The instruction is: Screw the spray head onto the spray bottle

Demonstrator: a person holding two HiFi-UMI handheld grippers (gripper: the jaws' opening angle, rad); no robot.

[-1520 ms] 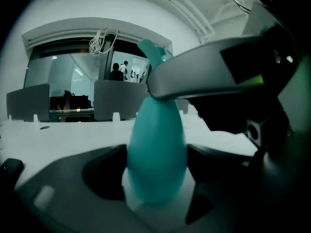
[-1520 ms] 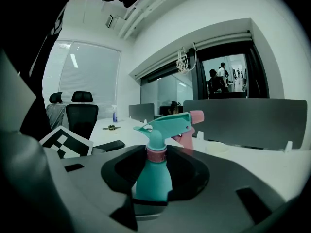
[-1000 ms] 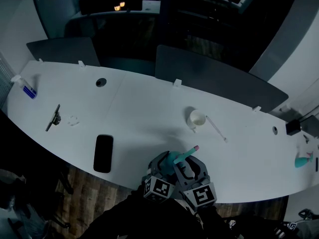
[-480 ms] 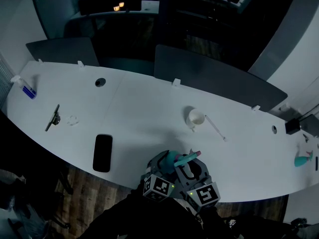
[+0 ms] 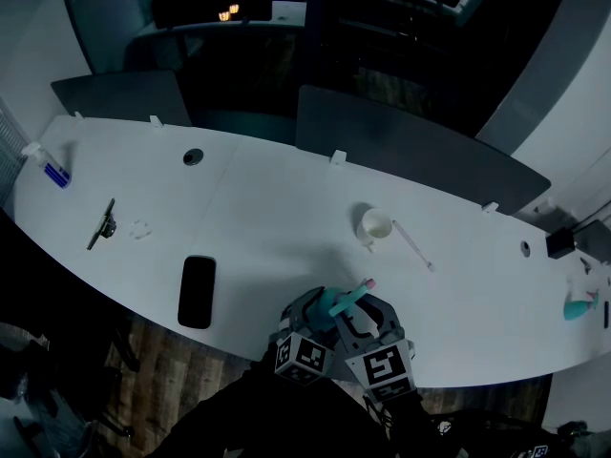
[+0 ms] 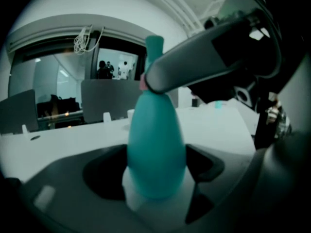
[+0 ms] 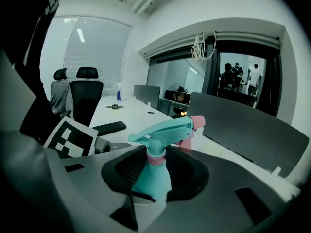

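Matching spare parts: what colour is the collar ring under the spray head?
Pink. The collar ring shows best in the right gripper view.

Two grey, smoothly moulded tools are seen at the lower centre of the head view, the left tool [image 5: 323,303] and the right tool [image 5: 361,313]. Each is topped by a marker cube [image 5: 304,356] printed with black-and-white squares. Dark clothing [image 5: 277,420] is made out along the bottom edge beneath them.

No words, brands or numbers are legible. Behind the left gripper [image 5: 322,303] and the right gripper [image 5: 357,315], the cubes [image 5: 305,356] show only black-and-white square patterns.
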